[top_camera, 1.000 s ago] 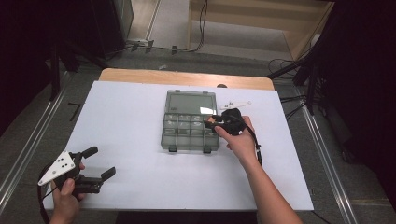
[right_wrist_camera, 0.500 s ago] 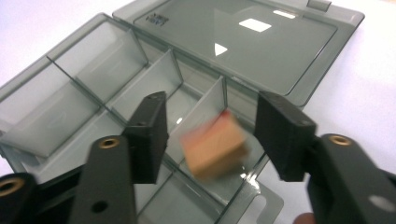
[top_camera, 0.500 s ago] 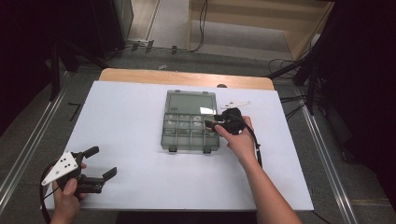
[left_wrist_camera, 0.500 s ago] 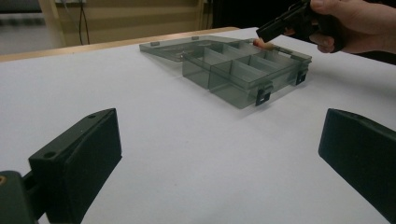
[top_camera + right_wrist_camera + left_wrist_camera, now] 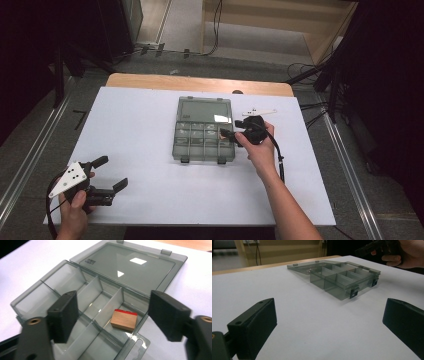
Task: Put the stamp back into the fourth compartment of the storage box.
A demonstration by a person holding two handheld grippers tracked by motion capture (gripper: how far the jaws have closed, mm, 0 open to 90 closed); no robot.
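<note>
A grey see-through compartment box point(image 5: 202, 135) lies open on the white table, its lid point(image 5: 127, 267) flat on the far side. A small wooden block with a red edge point(image 5: 124, 319) lies in one compartment near the box's right end. My right gripper point(image 5: 226, 135) hovers over that end. Its jaws have just been opening and stand wide, one to each side above the block point(image 5: 113, 312) without touching it. My left gripper point(image 5: 111, 172) rests at the table's near left, open point(image 5: 329, 322) and with nothing between its jaws. From there the box point(image 5: 342, 280) lies ahead.
The table's wooden far edge point(image 5: 200, 82) runs behind the box. Metal rails point(image 5: 30, 160) flank the table on both sides. Cables point(image 5: 310, 70) and dark equipment lie on the floor beyond. White table surface point(image 5: 135, 130) stretches between the left gripper and the box.
The right hand has shifted only slightly over the box's right end. The left hand has stayed where it was.
</note>
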